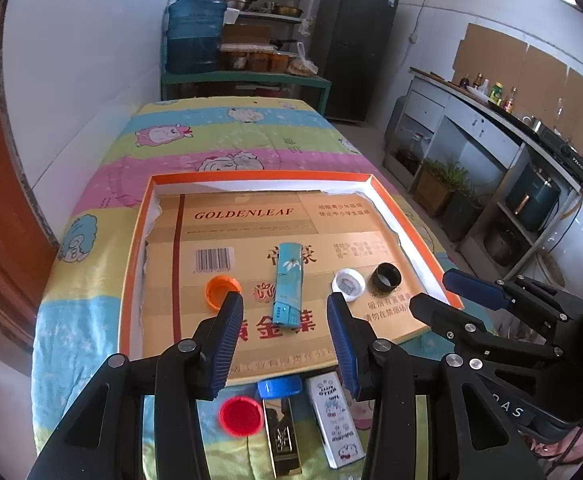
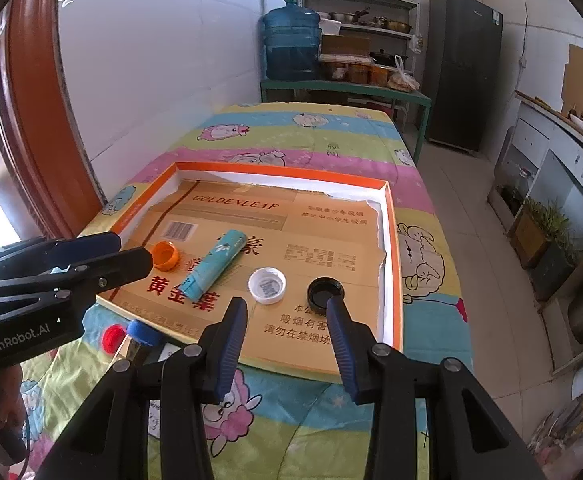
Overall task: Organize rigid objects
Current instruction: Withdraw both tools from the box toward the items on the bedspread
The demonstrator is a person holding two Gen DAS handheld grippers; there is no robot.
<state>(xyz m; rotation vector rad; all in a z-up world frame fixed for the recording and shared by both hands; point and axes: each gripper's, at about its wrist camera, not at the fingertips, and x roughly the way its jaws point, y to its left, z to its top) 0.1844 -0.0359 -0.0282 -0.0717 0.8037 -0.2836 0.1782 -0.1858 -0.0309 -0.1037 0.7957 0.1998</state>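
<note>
A shallow cardboard tray [image 1: 259,176] [image 2: 394,248] with an orange rim lies on the table. Inside it lie an orange cap [image 1: 219,290] [image 2: 165,255], a teal box [image 1: 288,289] [image 2: 213,266], a white cap [image 1: 348,283] [image 2: 267,285] and a black cap [image 1: 387,276] [image 2: 325,292]. In front of the tray sit a red cap [image 1: 240,416] [image 2: 113,338], a blue cap [image 1: 279,386] [image 2: 144,332], a dark-gold box [image 1: 281,436] and a white box [image 1: 334,420]. My left gripper [image 1: 285,306] [image 2: 129,252] hovers open above the tray's near part. My right gripper [image 2: 287,308] [image 1: 435,292] stands open over the tray's near right, nothing between its fingers.
The table wears a striped cartoon cloth [image 1: 227,136]. A white wall runs along the left. A green shelf table with a blue water jug [image 1: 195,36] stands behind, a dark fridge [image 1: 355,48] beside it, and a kitchen counter [image 1: 491,128] on the right across a tiled floor.
</note>
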